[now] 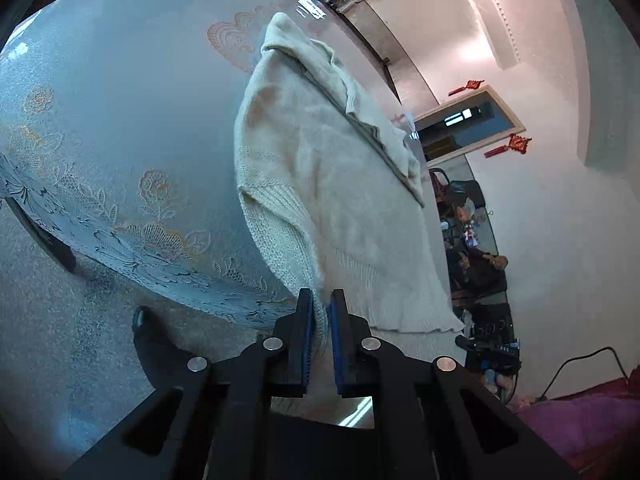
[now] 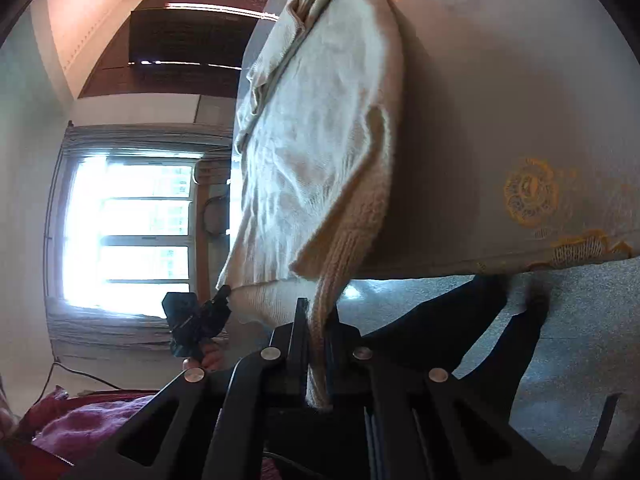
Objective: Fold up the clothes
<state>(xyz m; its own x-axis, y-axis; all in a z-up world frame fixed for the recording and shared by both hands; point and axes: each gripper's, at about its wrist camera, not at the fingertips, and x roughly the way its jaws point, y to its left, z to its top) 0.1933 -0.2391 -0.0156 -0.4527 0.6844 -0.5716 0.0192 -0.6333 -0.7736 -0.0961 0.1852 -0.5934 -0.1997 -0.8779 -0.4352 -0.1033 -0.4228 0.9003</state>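
Floral desk [image 1: 100, 120] carries a cream sweater [image 1: 340, 184]; left claw [image 1: 320, 312] and right claw [image 2: 318, 320] each clench its hem at the desk edge.

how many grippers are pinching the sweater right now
2. The left gripper is shut on the cream knitted sweater at its ribbed edge by the table's near edge; the right gripper is shut on another ribbed part.

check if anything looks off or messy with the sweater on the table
The cream sweater lies mostly flat, but its collar end is bunched and rumpled. Both the left gripper and right gripper are clamped on its ribbed hem.
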